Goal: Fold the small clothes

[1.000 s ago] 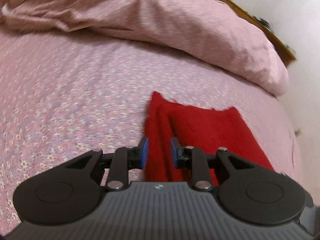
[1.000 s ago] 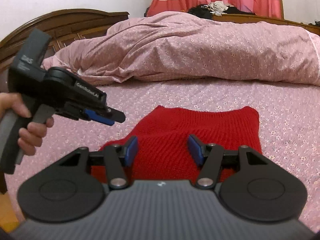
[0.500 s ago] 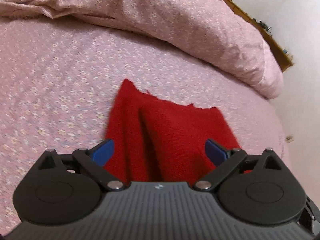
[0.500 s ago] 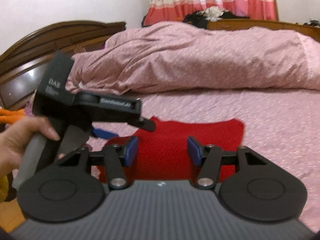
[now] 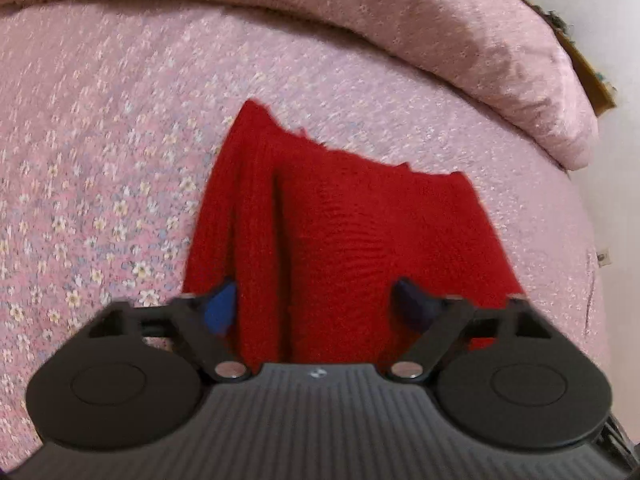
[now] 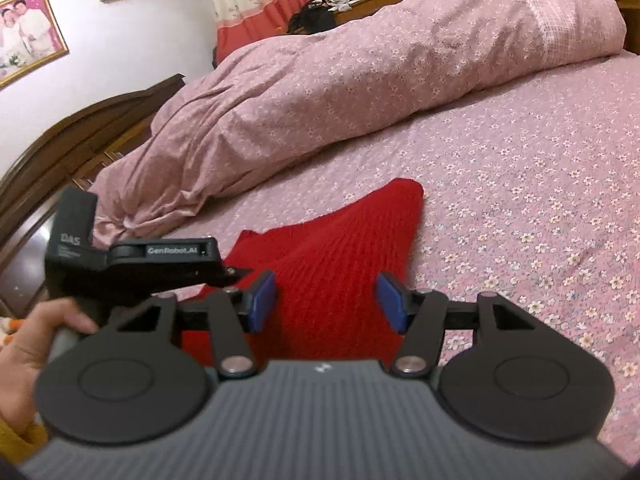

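- Right now the red knit garment (image 5: 360, 248) lies flat on the bed (image 5: 100, 160), partly folded, with one lengthwise crease showing as a ridge near its left side in the left wrist view.
- The left claw (image 5: 316, 306) hovers over the garment's near edge; its jaws have just been closing from a wide spread, yet they stand apart with cloth under them, not pinched.
- The right claw (image 6: 326, 306) also stands apart, empty, over the same near end of the garment (image 6: 332, 248).
- The garment's long axis runs away from both claws toward the rumpled pink quilt (image 6: 360, 72).
- Seen from the right wrist, the left claw (image 6: 240, 272), gripped in a hand (image 6: 36, 344), sits at the near left corner, seemingly the closer of the two.
- Likely the next fold calls for gripping the near edge and carrying it to the far one.
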A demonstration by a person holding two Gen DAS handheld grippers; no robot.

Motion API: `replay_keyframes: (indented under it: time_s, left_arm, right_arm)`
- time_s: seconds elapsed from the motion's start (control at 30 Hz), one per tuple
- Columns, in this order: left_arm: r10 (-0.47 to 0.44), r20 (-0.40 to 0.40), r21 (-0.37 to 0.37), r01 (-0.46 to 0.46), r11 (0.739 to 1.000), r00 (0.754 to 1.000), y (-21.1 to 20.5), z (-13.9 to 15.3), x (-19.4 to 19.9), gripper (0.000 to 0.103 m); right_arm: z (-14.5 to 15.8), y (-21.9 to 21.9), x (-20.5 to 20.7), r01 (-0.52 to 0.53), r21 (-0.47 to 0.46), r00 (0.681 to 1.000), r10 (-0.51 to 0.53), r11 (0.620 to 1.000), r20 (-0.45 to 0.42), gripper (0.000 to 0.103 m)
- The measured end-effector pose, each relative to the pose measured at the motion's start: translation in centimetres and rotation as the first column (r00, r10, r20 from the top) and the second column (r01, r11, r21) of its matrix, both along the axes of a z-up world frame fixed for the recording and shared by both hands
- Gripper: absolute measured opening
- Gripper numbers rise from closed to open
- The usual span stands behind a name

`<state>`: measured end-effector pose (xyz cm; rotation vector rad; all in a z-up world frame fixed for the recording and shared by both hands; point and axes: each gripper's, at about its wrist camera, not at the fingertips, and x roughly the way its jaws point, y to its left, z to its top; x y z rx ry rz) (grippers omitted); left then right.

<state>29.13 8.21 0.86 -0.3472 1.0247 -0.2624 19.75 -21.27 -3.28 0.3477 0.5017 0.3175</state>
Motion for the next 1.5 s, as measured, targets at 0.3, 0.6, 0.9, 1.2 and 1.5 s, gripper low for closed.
replay_keyframes:
  time_s: [0.3, 0.6, 0.9, 1.2, 1.5]
  left_arm:
    - [0.018, 0.126, -0.094, -0.006, 0.996, 0.992, 3.2, 4.9, -1.5, 0.025]
    - [0.028, 0.059, 0.040, -0.031, 0.999, 0.998, 6.2, 0.5, -0.4, 0.033]
    - [0.083, 0.158, -0.071, -0.073, 0.995, 0.984, 7.3, 2.8, -5.6, 0.052]
    - [0.047, 0.126, 0.071, -0.056, 0.996, 0.991, 5.3, 1.2, -7.5, 0.085]
    - [0.147, 0.114, -0.100, -0.136, 0.986, 0.983, 8.9, 4.3, -7.0, 0.103]
  right_arm:
    - [1.6, 1.7, -0.3, -0.034, -0.020, 0.999, 0.034, 0.999, 0.019, 0.062]
    - [1.3, 9.0, 0.0, -0.118, -0.300, 0.989, 0.138, 0.946, 0.046, 0.061]
    - [2.6, 8.6, -2.7, -0.109, -0.372, 0.980, 0.163, 0.922, 0.117, 0.062]
    - [1.5, 8.8, -2.7, -0.143, -0.376, 0.976, 0.194, 0.916, 0.100, 0.062]
    - [3.9, 1.3, -1.6, -0.011, 0.078, 0.999, 0.007, 0.997, 0.049, 0.103]
